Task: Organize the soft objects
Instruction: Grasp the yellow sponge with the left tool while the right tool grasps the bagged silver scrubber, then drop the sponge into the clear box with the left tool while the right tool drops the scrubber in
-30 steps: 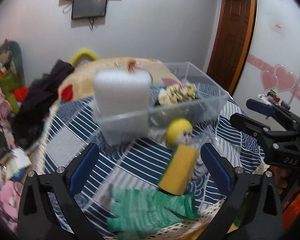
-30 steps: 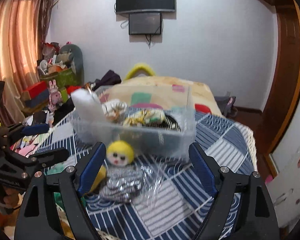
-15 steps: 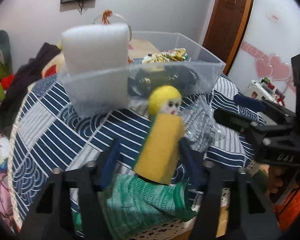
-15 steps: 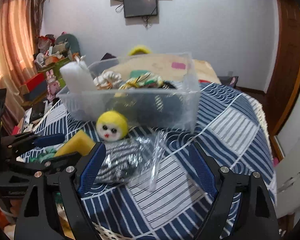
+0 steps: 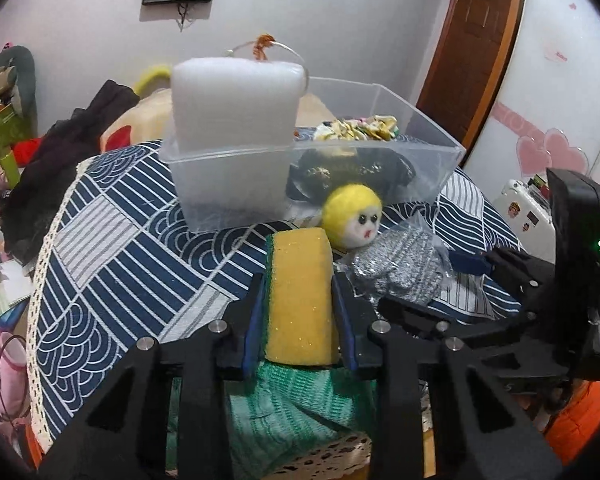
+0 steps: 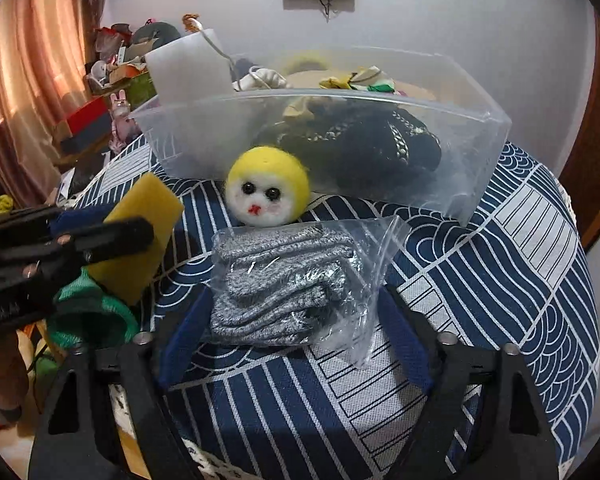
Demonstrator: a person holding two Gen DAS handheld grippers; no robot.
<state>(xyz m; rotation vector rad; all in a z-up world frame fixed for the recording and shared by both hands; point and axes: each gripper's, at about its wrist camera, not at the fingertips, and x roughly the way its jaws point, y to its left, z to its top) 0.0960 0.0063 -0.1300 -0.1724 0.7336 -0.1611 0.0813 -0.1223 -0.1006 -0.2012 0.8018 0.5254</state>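
Observation:
My left gripper (image 5: pixel 298 292) is shut on a yellow sponge with a green side (image 5: pixel 300 296), held over a green knitted cloth (image 5: pixel 284 404); it also shows in the right wrist view (image 6: pixel 136 236). My right gripper (image 6: pixel 296 320) is open, its jaws on either side of a grey sock bundle in a clear plastic bag (image 6: pixel 284 284) on the table. A yellow felt doll head (image 6: pixel 266 192) lies against a clear plastic bin (image 6: pixel 380 116). The bin holds a white foam block (image 5: pixel 236 120), dark cloth and patterned fabric.
The table has a blue and white patterned cloth (image 6: pixel 500 280) with a lace edge (image 5: pixel 40 280). Clutter and toys stand at the left (image 6: pixel 112 92). A wooden door (image 5: pixel 476 40) and a white cabinet with pink hearts (image 5: pixel 548 152) are at the right.
My left gripper closed on the yellow sponge. My right gripper moved forward and down until its open jaws flank the bagged socks.

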